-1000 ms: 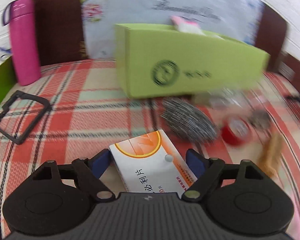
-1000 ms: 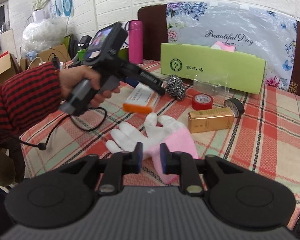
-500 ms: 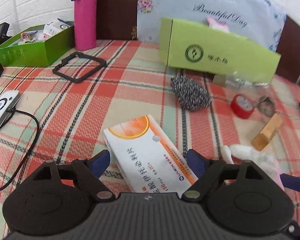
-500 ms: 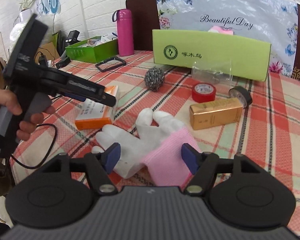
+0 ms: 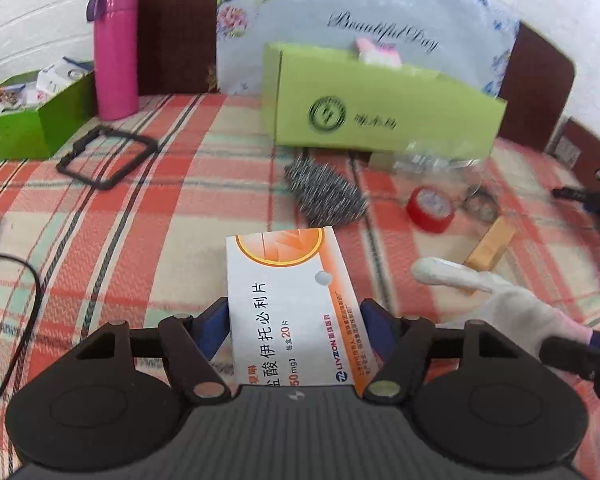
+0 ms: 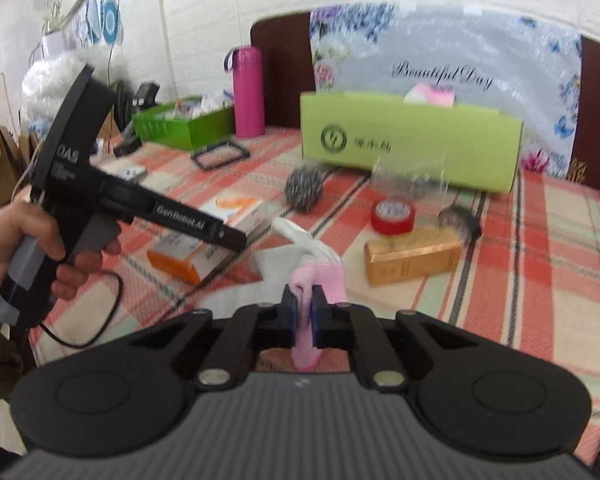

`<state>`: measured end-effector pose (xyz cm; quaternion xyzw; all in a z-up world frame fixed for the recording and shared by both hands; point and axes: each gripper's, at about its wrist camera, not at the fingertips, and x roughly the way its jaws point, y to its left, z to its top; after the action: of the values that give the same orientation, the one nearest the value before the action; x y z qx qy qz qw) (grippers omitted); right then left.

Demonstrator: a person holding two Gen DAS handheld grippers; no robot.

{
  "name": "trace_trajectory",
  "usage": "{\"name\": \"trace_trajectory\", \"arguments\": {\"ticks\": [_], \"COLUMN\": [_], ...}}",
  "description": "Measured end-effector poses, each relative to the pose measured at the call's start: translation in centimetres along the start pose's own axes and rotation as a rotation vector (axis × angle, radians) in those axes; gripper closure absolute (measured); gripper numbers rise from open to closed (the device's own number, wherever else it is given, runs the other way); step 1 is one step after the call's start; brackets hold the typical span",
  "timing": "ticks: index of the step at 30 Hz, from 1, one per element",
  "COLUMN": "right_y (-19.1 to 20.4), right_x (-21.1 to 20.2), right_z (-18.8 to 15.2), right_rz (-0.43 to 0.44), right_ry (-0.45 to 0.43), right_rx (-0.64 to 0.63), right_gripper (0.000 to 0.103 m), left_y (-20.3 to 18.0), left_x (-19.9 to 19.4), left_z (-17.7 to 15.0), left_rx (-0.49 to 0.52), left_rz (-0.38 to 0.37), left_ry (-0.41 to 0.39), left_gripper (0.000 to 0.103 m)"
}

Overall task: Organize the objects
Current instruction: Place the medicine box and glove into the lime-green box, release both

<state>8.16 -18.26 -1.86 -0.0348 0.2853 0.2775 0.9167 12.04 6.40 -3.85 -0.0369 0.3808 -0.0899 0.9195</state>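
Cardboard, flat and glossy, the white-and-orange medicine box (image 5: 288,300) lies mid-desk between the closing left gripper (image 5: 294,326) pads. Rightward, the right gripper (image 6: 303,314) is clamped on a soft knitted glove's pink cuff (image 6: 320,280).

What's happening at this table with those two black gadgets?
A person is tidying a cluttered plaid table with a handheld gripper in each hand. The right gripper is clamped shut on the pink cuff of a white glove. The left gripper straddles an orange-and-white medicine box, its jaws closing on it. A green box stands at the back.
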Motion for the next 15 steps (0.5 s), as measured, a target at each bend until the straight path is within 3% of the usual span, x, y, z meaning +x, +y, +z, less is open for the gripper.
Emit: {"name": "trace_trajectory", "arguments": {"ticks": [8, 15], "right_y": [-3.7, -9.5], "right_x": [-2.9, -0.6], "right_z": [7.5, 14.7], "right_rz": [-0.078, -0.166], "right_ry": [-0.220, -0.331], "right_rx": [-0.001, 0.099], "right_gripper": [0.097, 0.097], "left_y": [-2.2, -3.7], "left_x": [-4.2, -2.2], "left_z": [8.1, 16.3], "left_rx": [0.019, -0.003], "left_rz": [-0.091, -0.150], "left_ry": [-0.196, -0.268], "left_gripper": [0.030, 0.030]}}
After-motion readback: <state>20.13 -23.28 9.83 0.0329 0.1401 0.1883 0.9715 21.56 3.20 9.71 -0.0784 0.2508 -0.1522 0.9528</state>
